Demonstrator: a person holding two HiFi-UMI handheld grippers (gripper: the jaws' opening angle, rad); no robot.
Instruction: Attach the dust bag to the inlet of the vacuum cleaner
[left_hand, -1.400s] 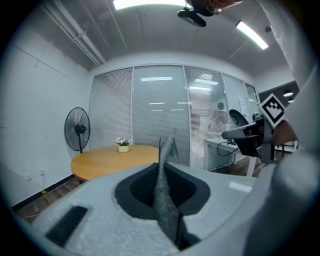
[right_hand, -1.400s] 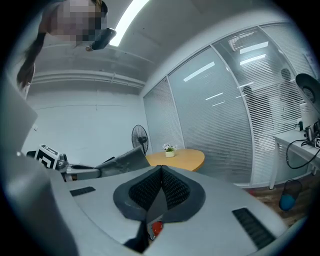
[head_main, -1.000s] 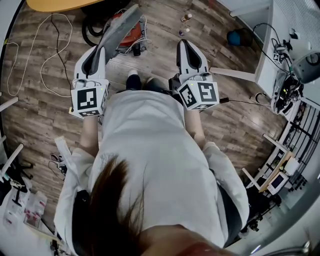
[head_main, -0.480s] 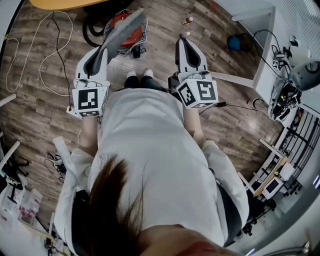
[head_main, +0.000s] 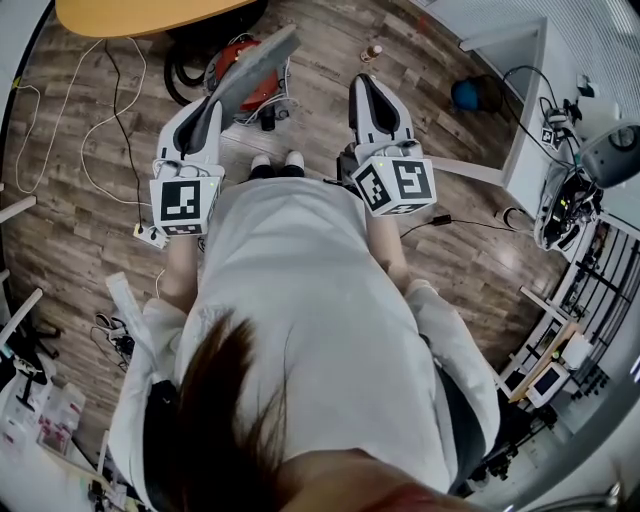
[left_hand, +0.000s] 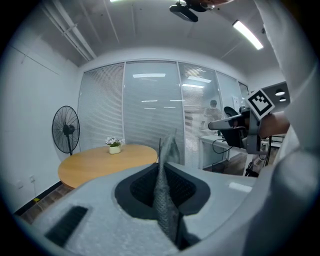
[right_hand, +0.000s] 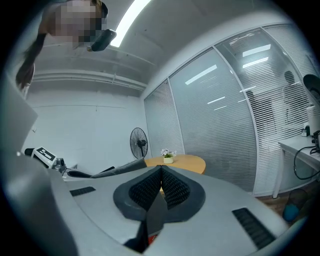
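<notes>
The left claw (head_main: 207, 108), held out level in front of the person, is clamped on the near edge of a flat grey fabric dust bag (head_main: 256, 62). In the left gripper view the bag stands on edge as a thin sheet pinched between the black ribbed pads (left_hand: 142, 187), with its top rising above them. From the head view the bag's long axis runs away from the person and slants to the right. Its free end reaches over the red vacuum cleaner (head_main: 268, 86), which sits on the wood-plank floor (head_main: 90, 230) beside a coiled black hose (head_main: 180, 66). The bag is in the air above the machine. I cannot tell where the inlet is.

Beyond the vacuum cleaner is a round, tan-topped bench (head_main: 150, 12).

The right claw (head_main: 363, 82) is level with the left one and well apart from the bag. In the right gripper view its jaws are pressed together at the tips, with nothing between them.
</notes>
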